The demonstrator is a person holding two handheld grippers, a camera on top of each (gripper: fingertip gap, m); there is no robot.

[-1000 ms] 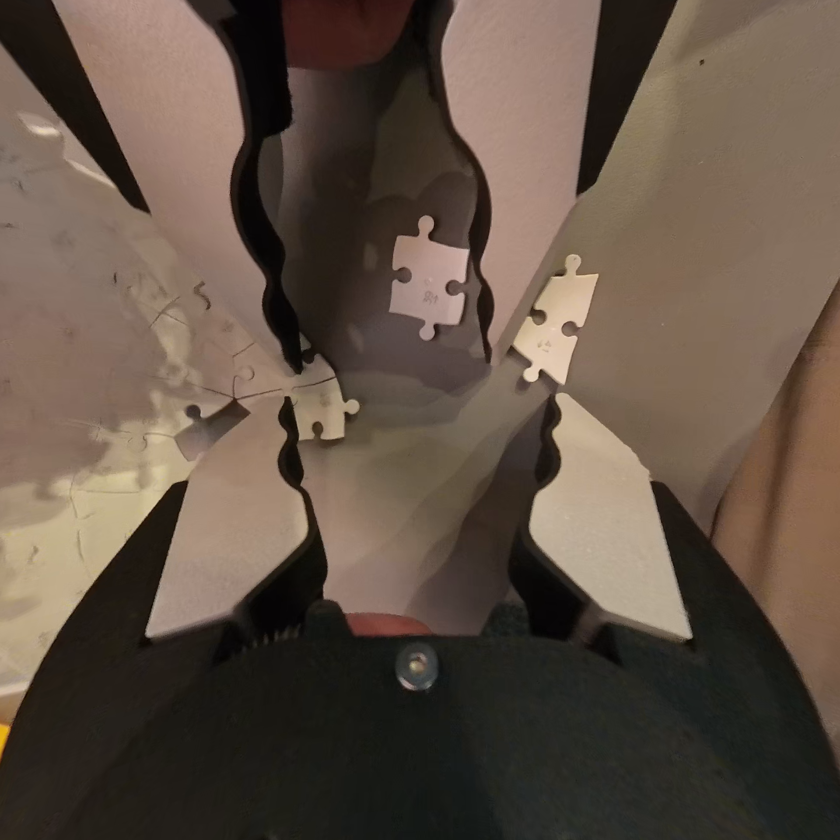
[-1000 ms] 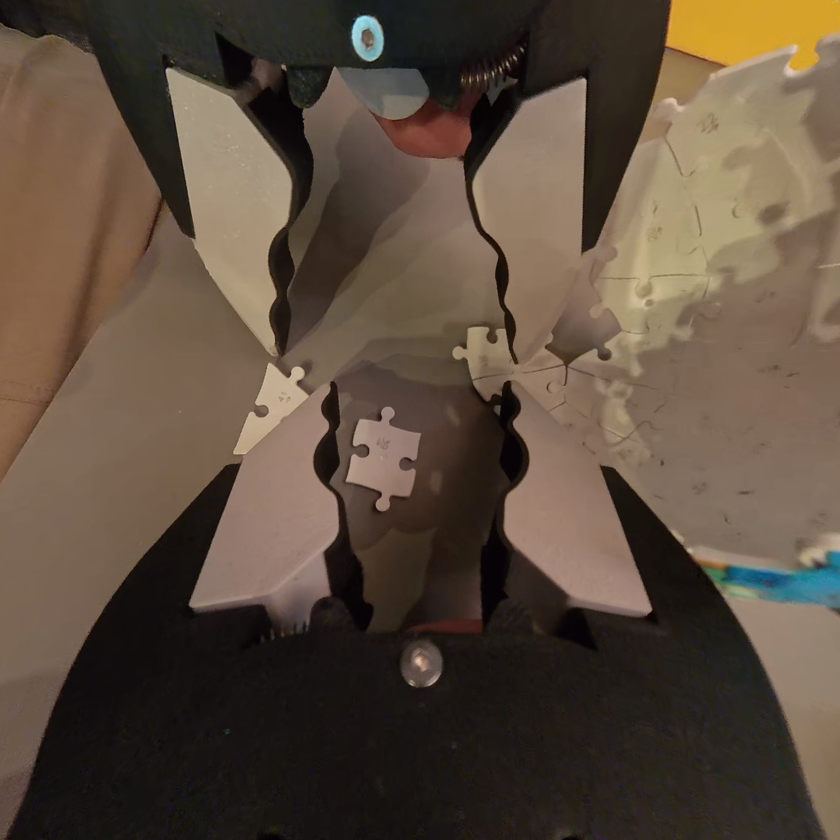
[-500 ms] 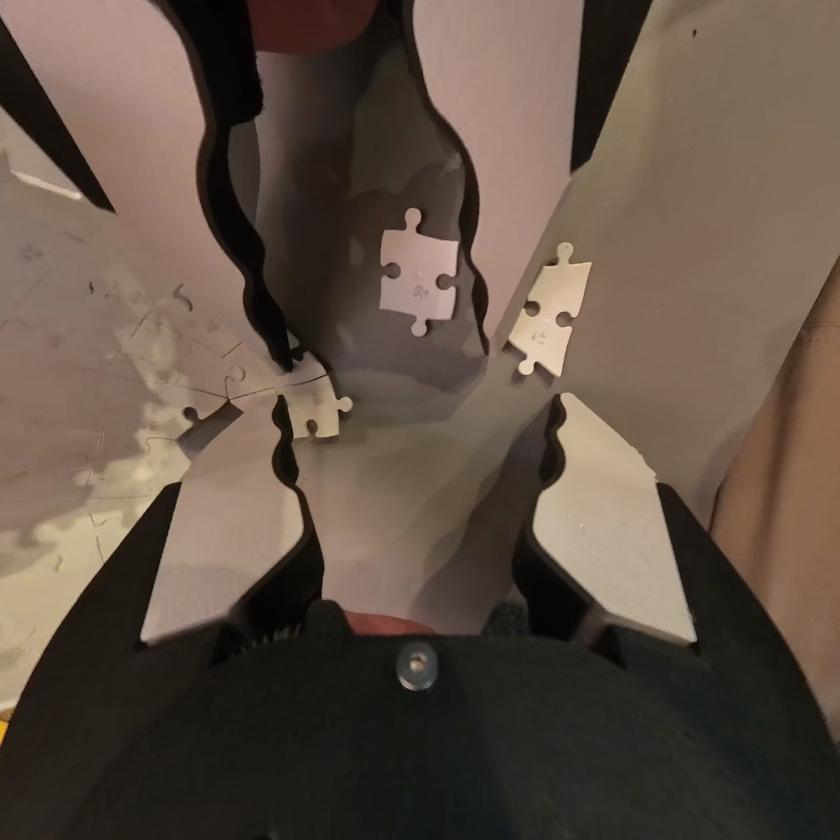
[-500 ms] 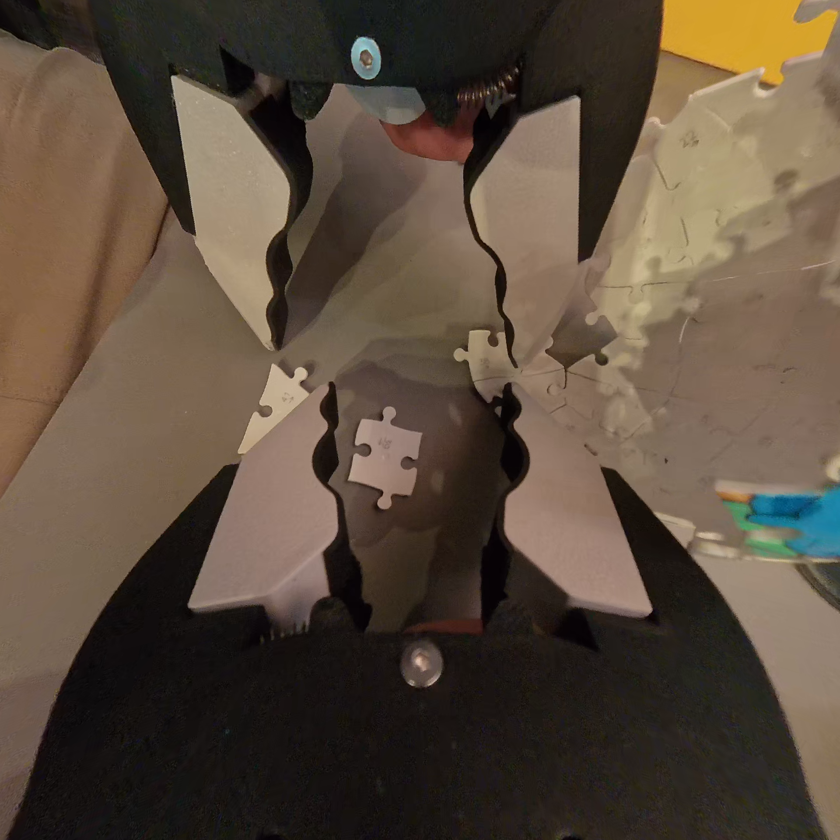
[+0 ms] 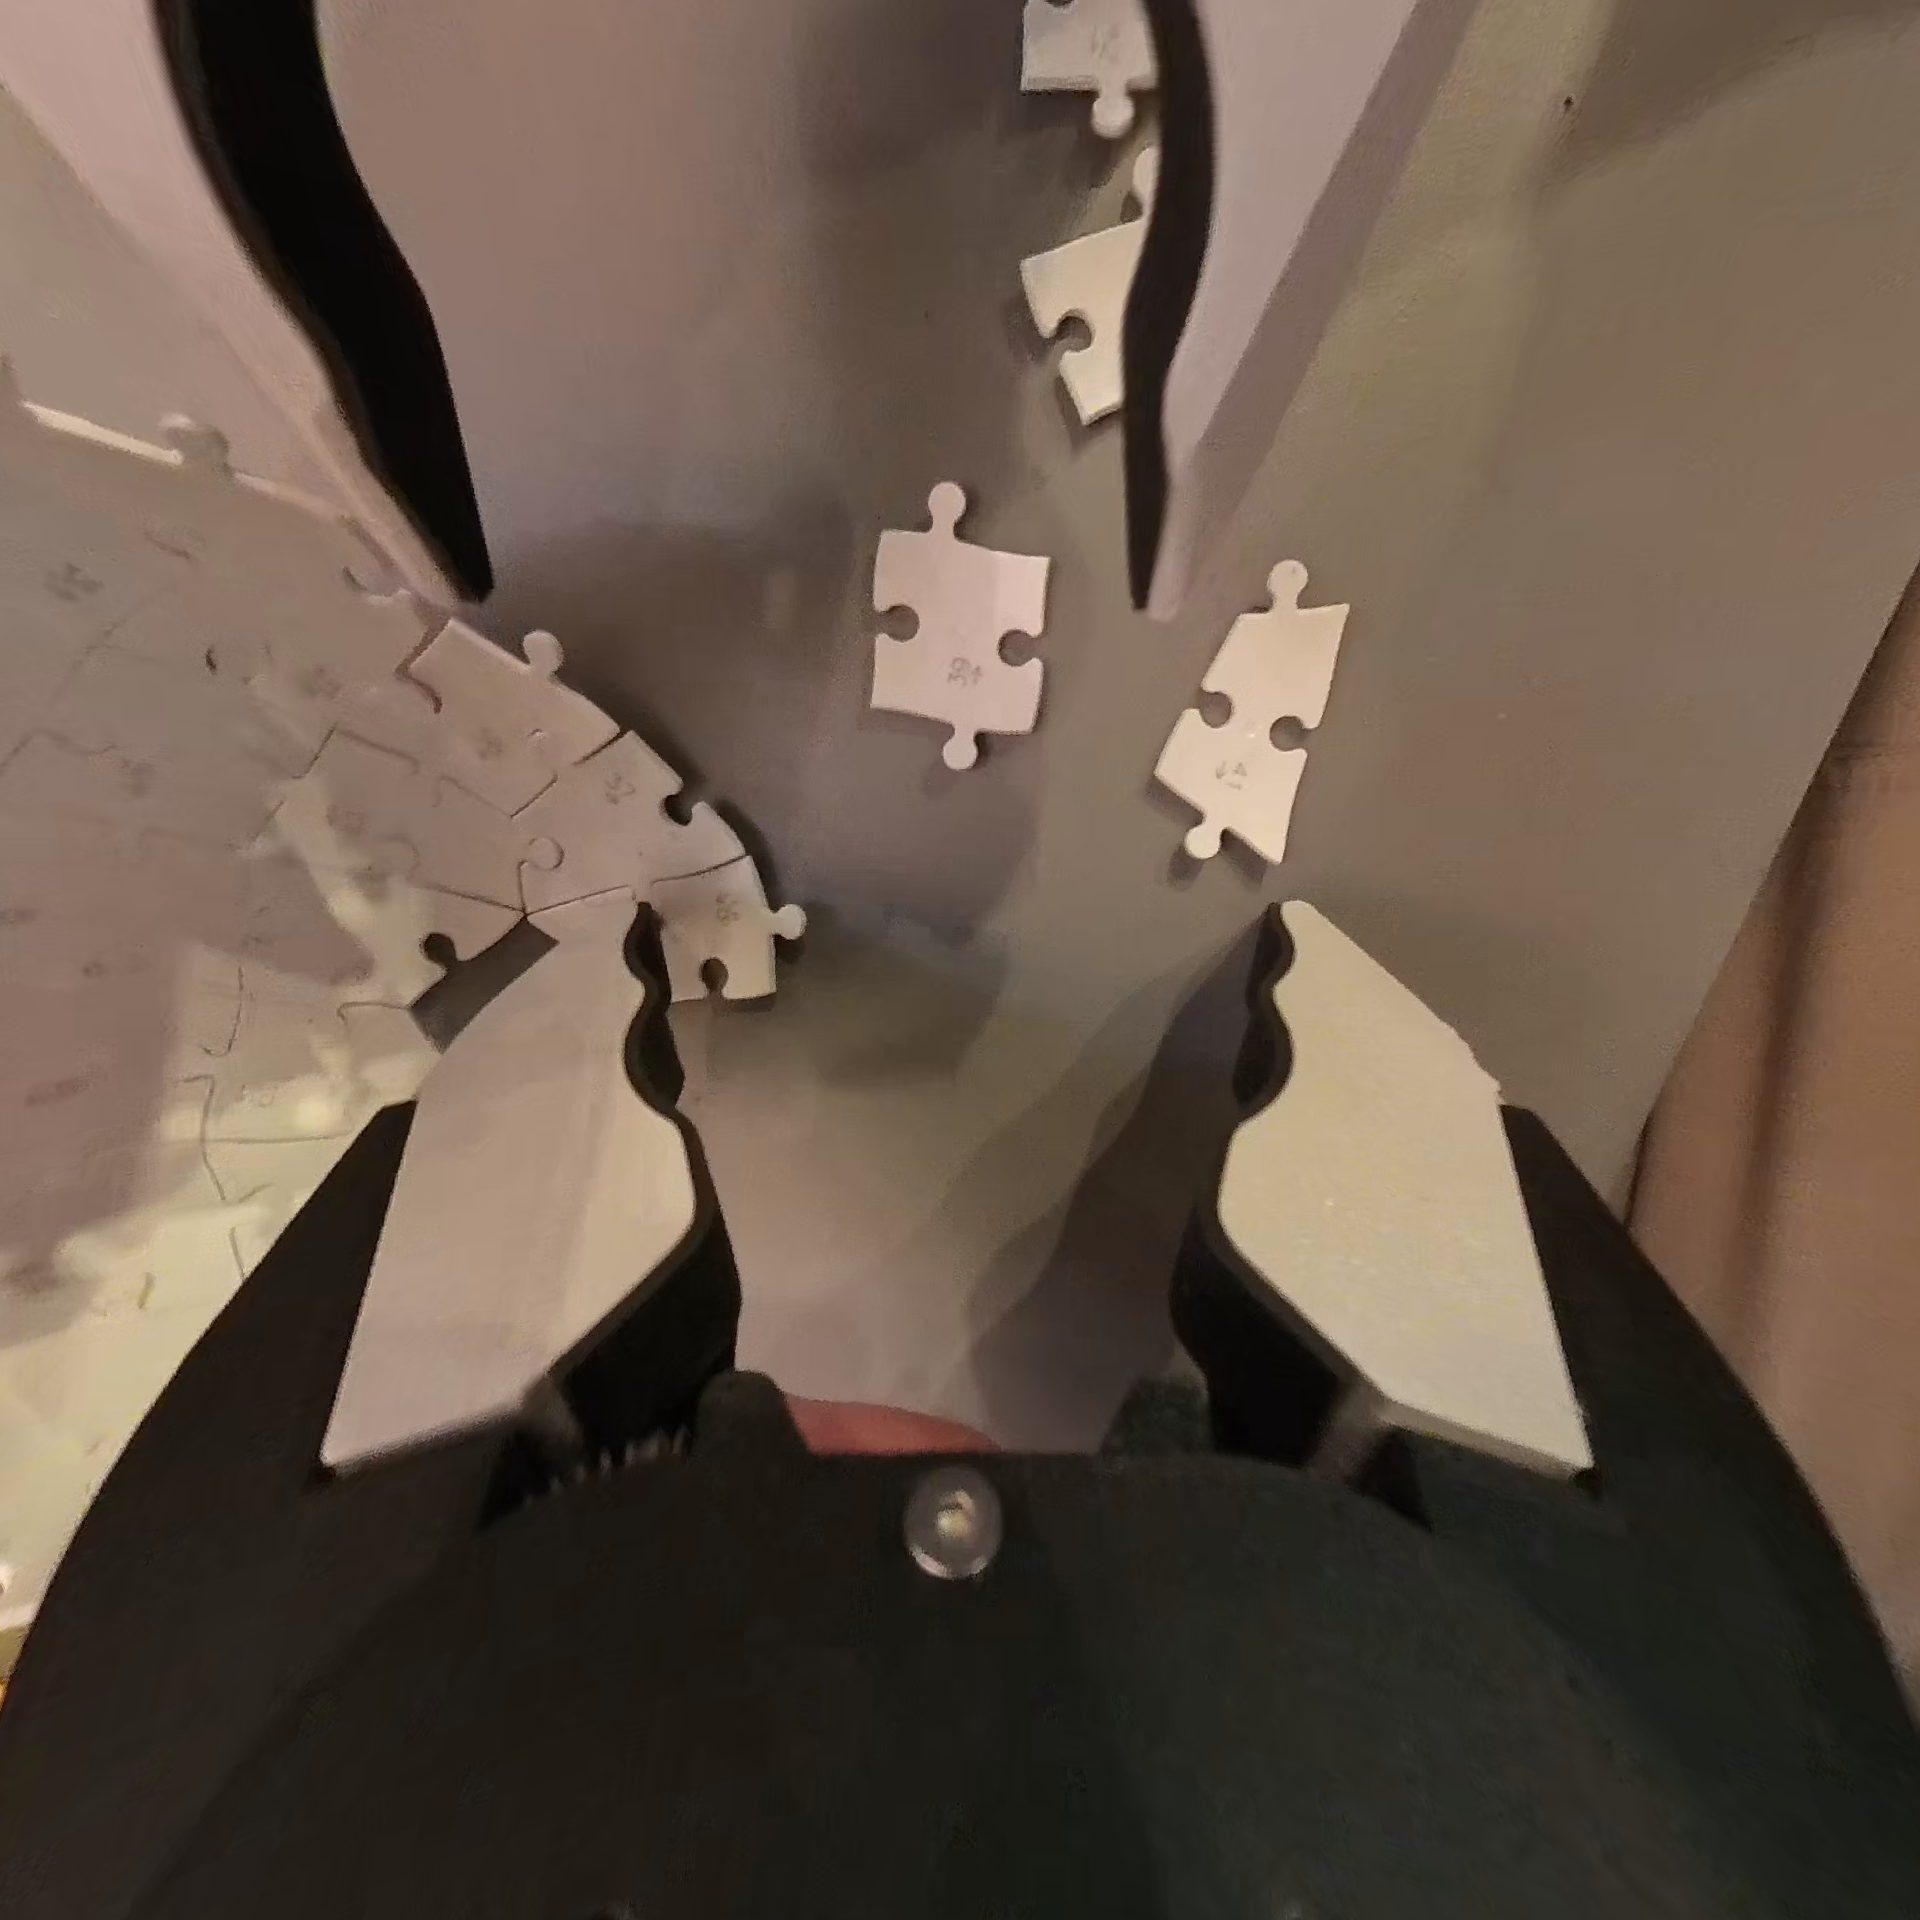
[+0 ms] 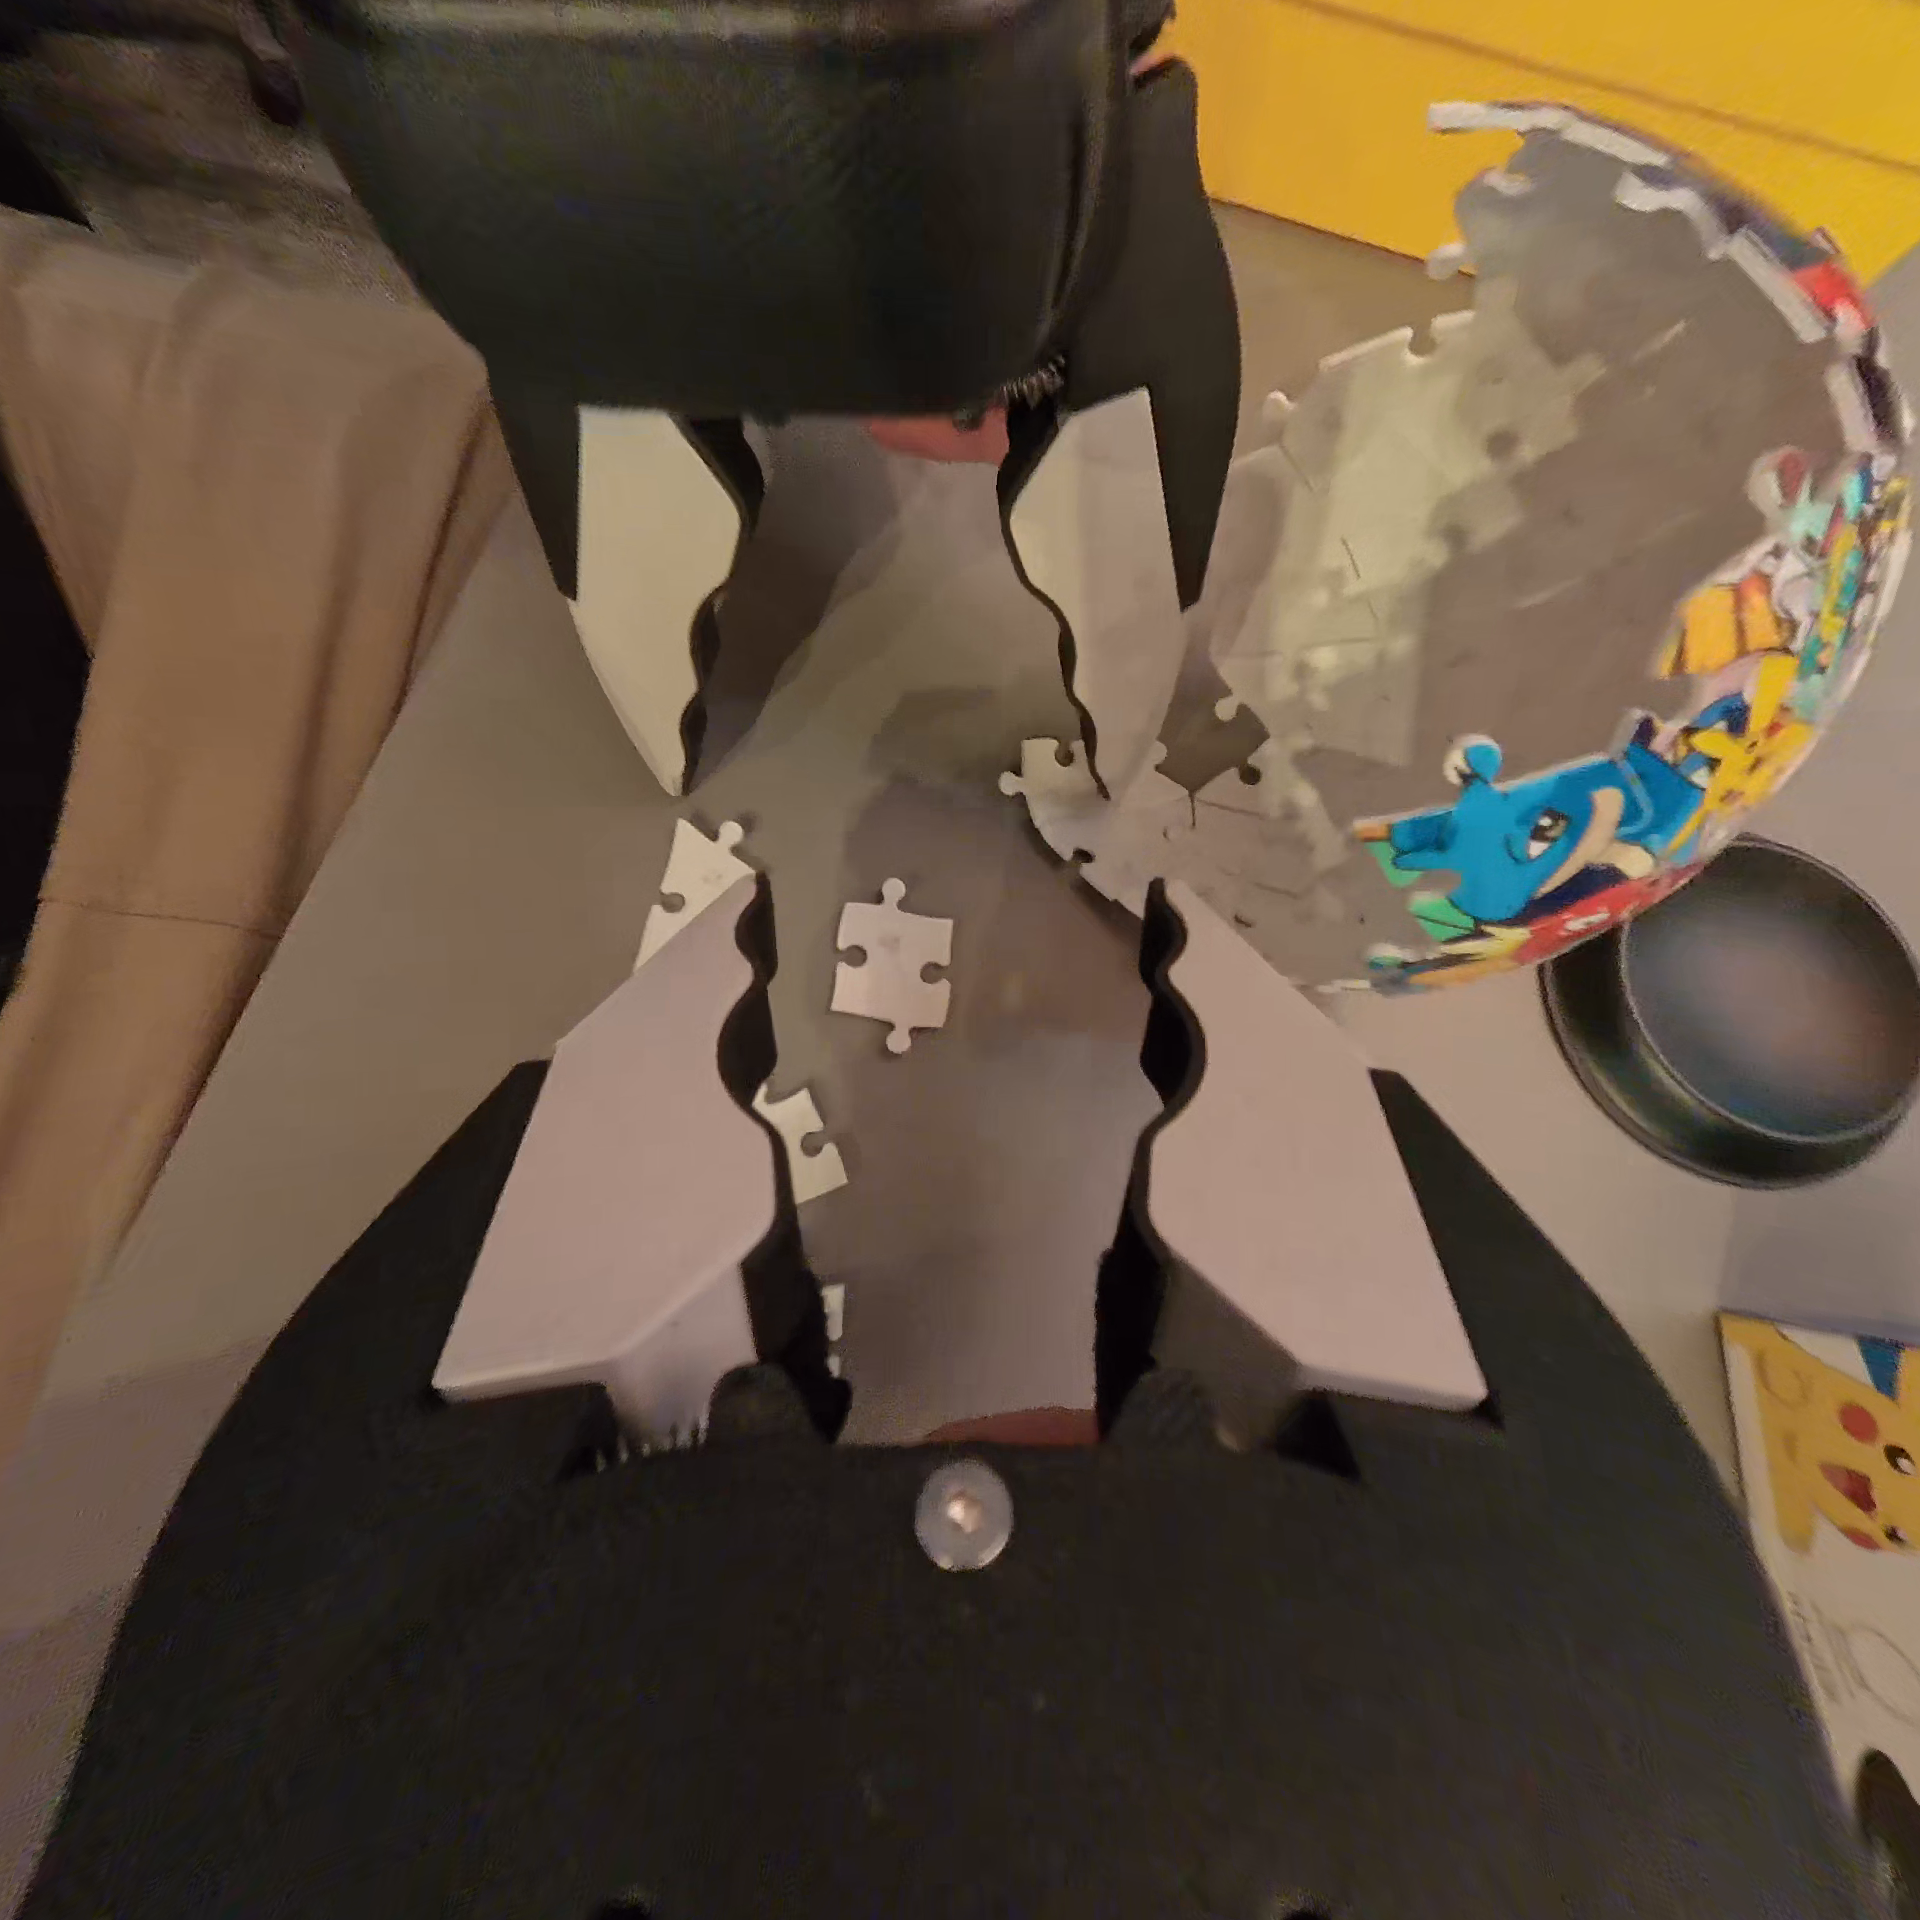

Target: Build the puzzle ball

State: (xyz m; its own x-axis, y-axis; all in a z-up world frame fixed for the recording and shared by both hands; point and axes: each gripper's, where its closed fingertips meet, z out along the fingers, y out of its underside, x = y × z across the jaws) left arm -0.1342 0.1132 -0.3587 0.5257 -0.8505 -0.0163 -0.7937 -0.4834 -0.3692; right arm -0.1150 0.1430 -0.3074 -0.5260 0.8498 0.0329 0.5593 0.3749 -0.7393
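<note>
Puzzle ball (image 6: 1558,582), a half-built shell with a cartoon print outside and grey inside, hangs tilted above the grey table (image 5: 1558,416), its open side turned toward the two tools. Nearest in the right wrist view, the right gripper (image 6: 961,894) has its jaws spread wide with nothing between them; a loose piece (image 6: 894,961) lies on the table in that gap, a second loose piece (image 6: 805,1138) closer in by its left finger. Just past its right fingertip is the shell's jagged lower rim. Facing it, the left gripper (image 5: 956,925) is also spread and empty, its left fingertip at the rim piece (image 5: 727,940). Beside the ball sits a black ring stand (image 6: 1735,1008), a printed box (image 6: 1829,1538) nearer at the table's edge. My judgement: steady the shell first, then close on one flat piece by its straight edges, tab aligned with the rim notch.
</note>
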